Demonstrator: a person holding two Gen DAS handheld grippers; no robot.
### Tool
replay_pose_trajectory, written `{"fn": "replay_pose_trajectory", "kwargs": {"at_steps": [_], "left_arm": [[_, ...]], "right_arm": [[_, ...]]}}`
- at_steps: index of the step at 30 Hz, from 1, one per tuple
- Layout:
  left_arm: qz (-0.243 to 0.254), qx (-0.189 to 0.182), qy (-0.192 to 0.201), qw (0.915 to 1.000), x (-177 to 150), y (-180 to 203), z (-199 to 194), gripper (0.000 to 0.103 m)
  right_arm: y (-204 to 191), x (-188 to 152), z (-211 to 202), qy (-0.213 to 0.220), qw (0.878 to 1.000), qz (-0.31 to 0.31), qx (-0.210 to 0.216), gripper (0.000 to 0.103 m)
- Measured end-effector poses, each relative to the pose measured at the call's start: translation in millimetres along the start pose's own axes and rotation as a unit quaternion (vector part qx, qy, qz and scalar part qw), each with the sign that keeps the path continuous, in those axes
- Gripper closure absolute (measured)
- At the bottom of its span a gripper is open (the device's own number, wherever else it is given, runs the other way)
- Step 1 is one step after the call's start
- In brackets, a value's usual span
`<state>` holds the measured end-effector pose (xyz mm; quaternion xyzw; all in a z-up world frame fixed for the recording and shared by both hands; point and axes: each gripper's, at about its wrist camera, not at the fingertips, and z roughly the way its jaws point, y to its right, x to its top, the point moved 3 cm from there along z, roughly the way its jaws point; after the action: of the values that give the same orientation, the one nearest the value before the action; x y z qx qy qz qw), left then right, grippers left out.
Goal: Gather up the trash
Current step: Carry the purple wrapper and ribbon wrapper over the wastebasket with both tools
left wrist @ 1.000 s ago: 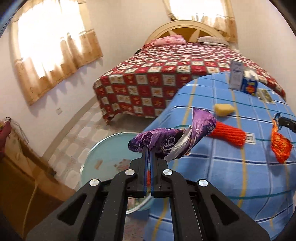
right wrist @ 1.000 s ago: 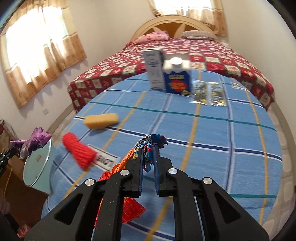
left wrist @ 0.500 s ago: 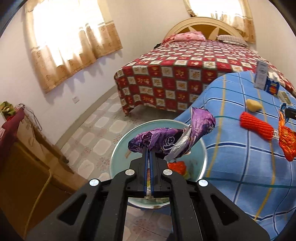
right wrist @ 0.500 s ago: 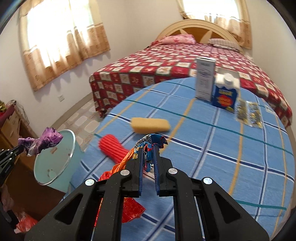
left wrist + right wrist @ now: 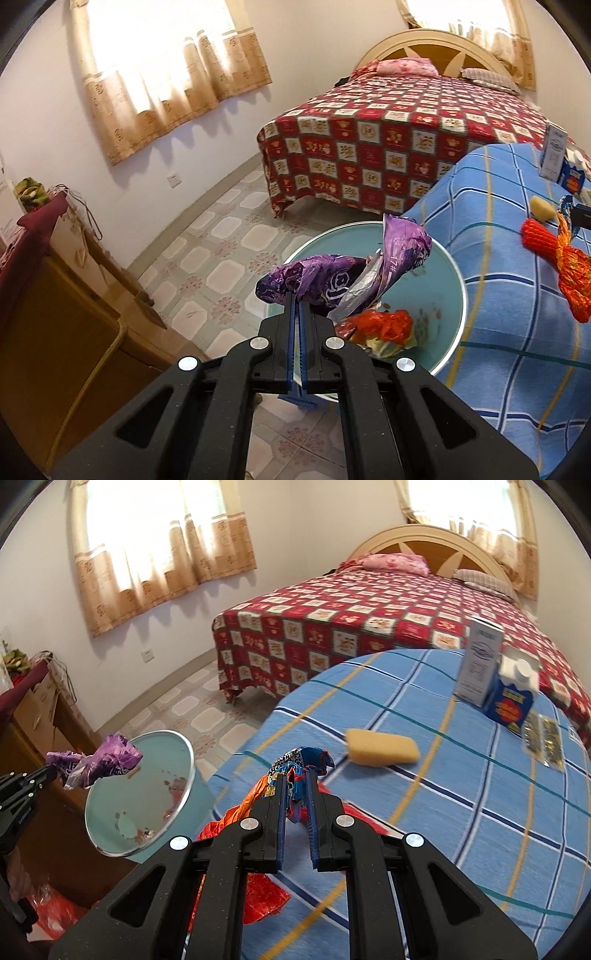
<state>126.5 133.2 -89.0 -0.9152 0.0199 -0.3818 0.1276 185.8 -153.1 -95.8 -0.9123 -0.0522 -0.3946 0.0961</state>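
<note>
Blue checked cloth covers the desk (image 5: 424, 775), and beside its edge on the tiled floor stands the pale green bin (image 5: 448, 273), mouth up, with red and yellow scraps already at its bottom. Over that mouth hangs the purple wrapper (image 5: 343, 277), its long axis running crosswise to the left tool (image 5: 297, 302), which is clenched on one crumpled end; the free end reaches toward the desk side of the rim. Judging by this, the drop is straight down, and the left hand is the nearer one. Level above the desk, close to the bin side, the right tool (image 5: 295, 775) pinches the blue twisted end of an orange wrapper (image 5: 236, 812), whose body trails down below it.
</note>
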Motion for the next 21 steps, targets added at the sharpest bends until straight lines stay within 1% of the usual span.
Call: {"fn": "replay_pose_trajectory", "kwargs": {"at_steps": [15,21], "left_arm": [[-0.018,0.039,-0.023,0.9988,-12,-34,13,0.101],[-0.027,0.042,-0.031,0.9983,-15,-43,17,0.101]], "right_arm": [[-52,17,32,-0.019,0.999,-0.043,0.024,0.092],[-66,18,40,-0.025,0.998,-0.057,0.028,0.092]]}}
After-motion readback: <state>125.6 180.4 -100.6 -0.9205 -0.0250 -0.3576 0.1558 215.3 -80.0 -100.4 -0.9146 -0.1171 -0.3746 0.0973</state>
